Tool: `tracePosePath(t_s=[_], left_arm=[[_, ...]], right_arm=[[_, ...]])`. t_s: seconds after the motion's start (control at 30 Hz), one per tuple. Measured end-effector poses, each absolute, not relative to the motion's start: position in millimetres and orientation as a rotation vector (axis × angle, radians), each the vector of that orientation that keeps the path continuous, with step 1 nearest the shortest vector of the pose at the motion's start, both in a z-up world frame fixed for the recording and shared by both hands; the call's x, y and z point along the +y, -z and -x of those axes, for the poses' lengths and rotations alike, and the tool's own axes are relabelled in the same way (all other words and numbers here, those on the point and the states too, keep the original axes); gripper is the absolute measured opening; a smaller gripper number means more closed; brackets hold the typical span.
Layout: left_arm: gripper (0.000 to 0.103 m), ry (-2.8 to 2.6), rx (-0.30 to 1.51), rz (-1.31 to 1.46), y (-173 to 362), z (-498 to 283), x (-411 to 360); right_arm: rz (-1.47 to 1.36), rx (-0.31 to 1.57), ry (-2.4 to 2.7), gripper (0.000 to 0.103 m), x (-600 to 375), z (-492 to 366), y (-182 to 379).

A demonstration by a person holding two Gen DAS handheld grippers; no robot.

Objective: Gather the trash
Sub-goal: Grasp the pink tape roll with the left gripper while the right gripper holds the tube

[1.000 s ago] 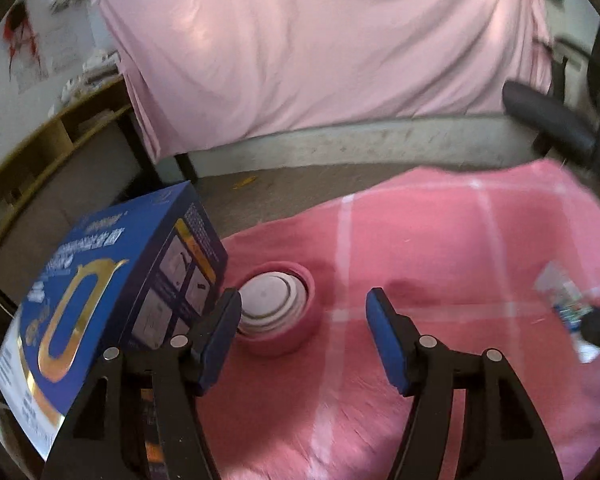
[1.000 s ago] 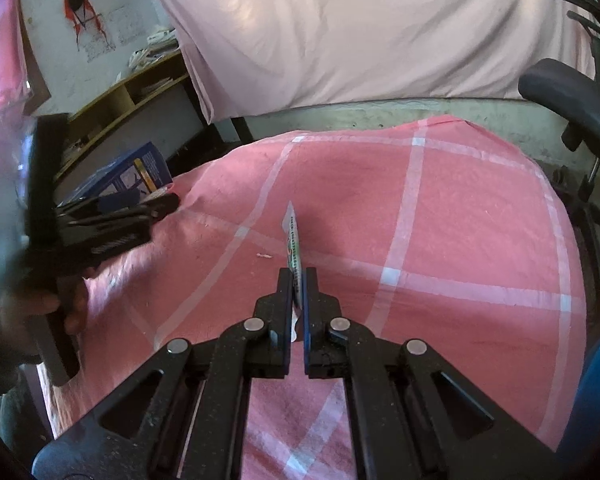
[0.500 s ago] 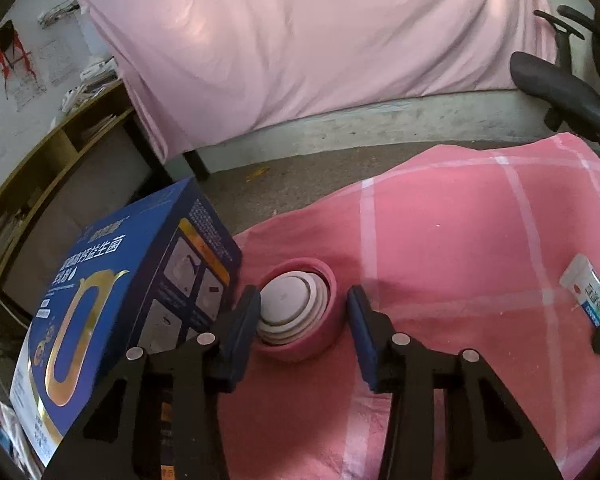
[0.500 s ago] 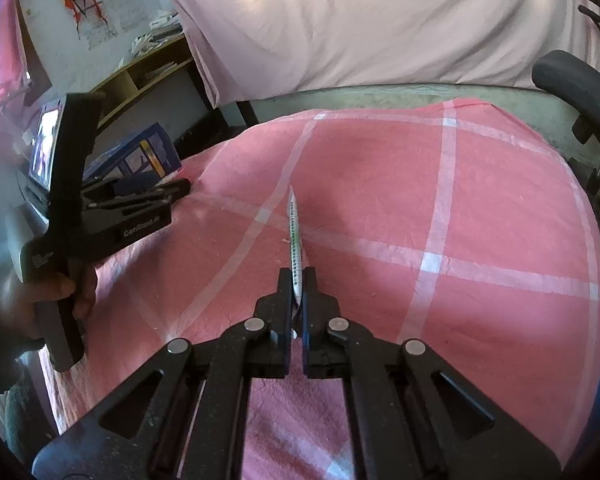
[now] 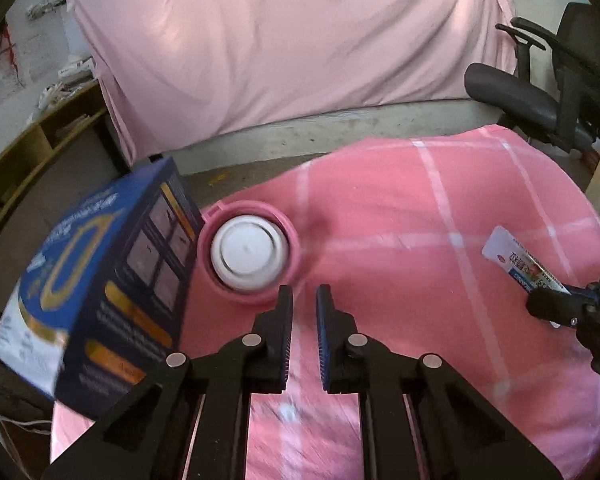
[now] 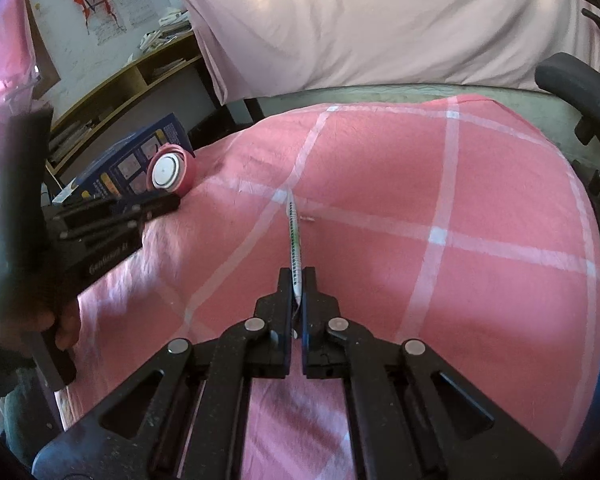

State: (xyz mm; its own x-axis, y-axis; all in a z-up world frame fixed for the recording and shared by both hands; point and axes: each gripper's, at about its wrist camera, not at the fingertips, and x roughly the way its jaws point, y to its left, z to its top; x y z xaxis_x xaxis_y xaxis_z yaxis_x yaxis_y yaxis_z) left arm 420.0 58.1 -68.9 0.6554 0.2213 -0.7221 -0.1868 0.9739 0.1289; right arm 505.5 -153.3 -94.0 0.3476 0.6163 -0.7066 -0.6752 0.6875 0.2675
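Note:
A pink round container [image 5: 250,254] with a white lid lies on the pink checked cloth [image 5: 400,288], against a blue box [image 5: 100,292]. Just short of it, to its lower right, is my left gripper [image 5: 303,300]. Its jaws are closing to a narrow gap with nothing between them. My right gripper [image 6: 297,280] is shut on the tail of a flat white printed tube [image 6: 294,236], which sticks out forward above the cloth. The left wrist view shows that tube [image 5: 516,260] at the right edge, held by the right gripper [image 5: 540,300]. A hand carries the left gripper [image 6: 172,202] in the right wrist view.
A pale pink sheet [image 5: 292,52] hangs behind the table. A black office chair [image 5: 540,92] stands at the far right. Wooden shelves [image 6: 140,80] with papers run along the left wall. The blue box [image 6: 136,160] overhangs the table's left edge.
The left jaws have gone from wide apart to nearly together. The pink container, earlier framed between them, now lies ahead of the tips. The right gripper has kept its hold on the tube.

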Motion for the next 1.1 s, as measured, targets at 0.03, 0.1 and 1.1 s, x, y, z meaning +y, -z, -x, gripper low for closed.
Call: tracePosePath(t_s=[0.03, 0.1, 1.1], left_arm=[[0.009, -0.229, 0.809, -0.024, 67, -417, 60], [0.01, -0.221, 0.791, 0.028, 63, -414, 64], [0.043, -0.341, 0.939, -0.229, 88, -475, 80]], right_arm=[[0.067, 0.88, -0.835, 0.028, -155, -505, 94], [0.053, 0.876, -0.83, 0.028, -158, -504, 94], [-0.005, 0.891, -0.842, 0.028, -127, -521, 96]])
